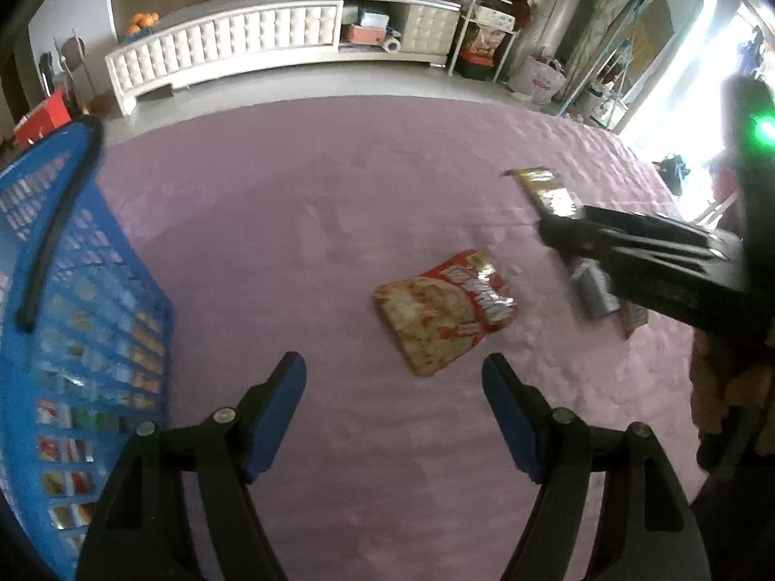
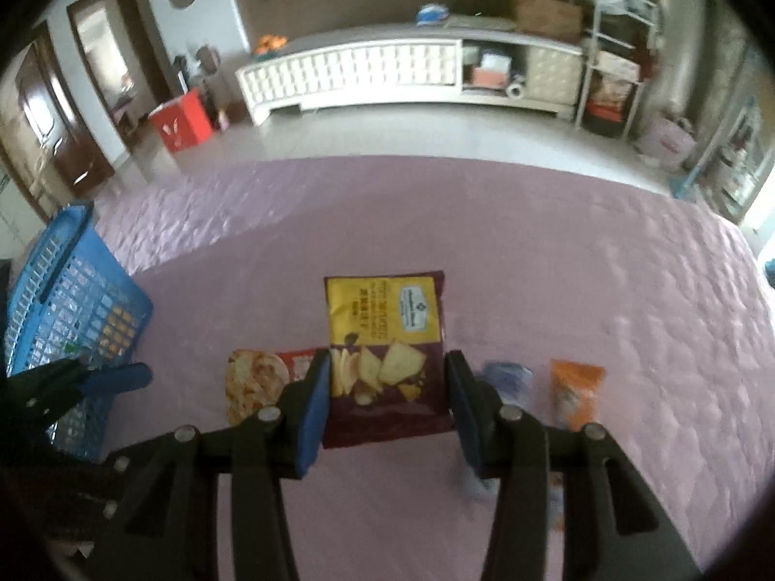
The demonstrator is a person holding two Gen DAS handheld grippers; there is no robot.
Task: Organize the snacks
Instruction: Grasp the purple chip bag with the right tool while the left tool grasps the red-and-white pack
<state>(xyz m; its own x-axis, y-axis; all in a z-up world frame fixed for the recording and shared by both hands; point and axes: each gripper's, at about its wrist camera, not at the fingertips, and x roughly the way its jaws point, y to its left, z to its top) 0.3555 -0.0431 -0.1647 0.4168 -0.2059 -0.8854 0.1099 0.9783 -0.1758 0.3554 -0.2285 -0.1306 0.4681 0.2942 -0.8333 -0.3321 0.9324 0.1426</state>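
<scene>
Right gripper is clamped on the yellow-and-maroon chip bag: both blue pads sit against its lower edges, and in the left wrist view the bag looks lifted off the purple bedspread. No earlier frame needed to see that it is a side pinch, low on the bag.

Left gripper has jaws apart, nothing between them, hanging over bare spread just short of the red flatbread pack.

Blue basket sits at the left edge of the bed, already holding packets. I judge it the drop target.

For the carry:
- The bag is soft and air-filled, so keep the squeeze steady. Too hard risks crushing the chips, too loose lets it slide.
- The top of the bag hangs free ahead of the pads. Clear the basket rim with margin.
- The path crosses the left gripper and the red pack. Go over them, not through.
- Release only once the bag is inside the walls.

Still on the spread: the red pack, a small blue-grey packet, an orange packet.
</scene>
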